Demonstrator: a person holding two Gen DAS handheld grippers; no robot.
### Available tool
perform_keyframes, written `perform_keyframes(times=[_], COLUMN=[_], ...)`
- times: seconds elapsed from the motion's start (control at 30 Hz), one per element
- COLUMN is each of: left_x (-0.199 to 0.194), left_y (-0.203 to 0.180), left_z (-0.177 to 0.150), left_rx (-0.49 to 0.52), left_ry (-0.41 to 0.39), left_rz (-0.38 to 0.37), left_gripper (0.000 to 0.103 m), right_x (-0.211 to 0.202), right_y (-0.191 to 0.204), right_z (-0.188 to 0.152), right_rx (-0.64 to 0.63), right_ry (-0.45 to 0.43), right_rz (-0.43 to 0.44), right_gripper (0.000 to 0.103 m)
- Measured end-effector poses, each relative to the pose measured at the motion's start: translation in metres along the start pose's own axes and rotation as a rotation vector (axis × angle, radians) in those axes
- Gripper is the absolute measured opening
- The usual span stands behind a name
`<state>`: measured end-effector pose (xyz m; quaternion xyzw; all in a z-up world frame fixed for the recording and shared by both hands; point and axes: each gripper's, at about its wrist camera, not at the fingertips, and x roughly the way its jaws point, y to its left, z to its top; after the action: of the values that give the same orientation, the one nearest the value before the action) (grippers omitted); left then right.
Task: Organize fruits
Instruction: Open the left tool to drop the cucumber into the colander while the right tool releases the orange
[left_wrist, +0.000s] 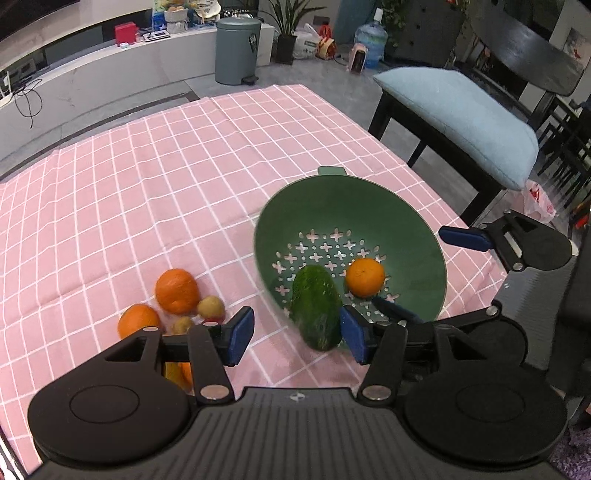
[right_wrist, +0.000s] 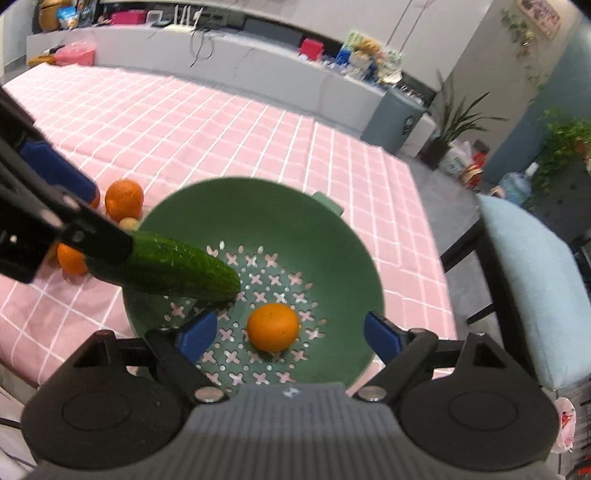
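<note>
A green colander sits on the pink checked cloth and holds one orange. A cucumber lies over its near rim, one end inside. My left gripper is open; the cucumber touches its right pad and stands apart from its left one. My right gripper is open and empty above the colander, around the orange without touching it. Two oranges and small brown fruits lie left of the colander.
The table's right edge runs close behind the colander. A chair with a blue cushion stands just past it. A grey bin and plants stand on the floor farther off.
</note>
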<state>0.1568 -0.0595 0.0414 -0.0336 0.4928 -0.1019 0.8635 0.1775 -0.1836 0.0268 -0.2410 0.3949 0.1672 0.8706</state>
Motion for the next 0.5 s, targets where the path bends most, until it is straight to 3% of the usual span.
perform_keyframes(times=[0.23, 0.3, 0.5], left_x=[-0.035, -0.045, -0.056], left_y=[0.021, 0.03, 0.069], left_z=[-0.017, -0.023, -0.044], left_rx=[-0.019, -0.035, -0.098], left_ry=[-0.088, -0.113, -0.113], left_rz=[0.007, 0.012, 0.072], left_gripper=[0.064, 0.064, 0.064], right_x=[-0.03, -0.035, -0.052], right_y=[0.016, 0.024, 0.047], right_z=[0.003, 0.003, 0.007], right_rx=[0.09, 0.105, 0.113], right_ry=[-0.131, -0.157, -0.251], right_rz=[0.048, 0.05, 0.059], right_gripper=[0.083, 0.076, 0.073])
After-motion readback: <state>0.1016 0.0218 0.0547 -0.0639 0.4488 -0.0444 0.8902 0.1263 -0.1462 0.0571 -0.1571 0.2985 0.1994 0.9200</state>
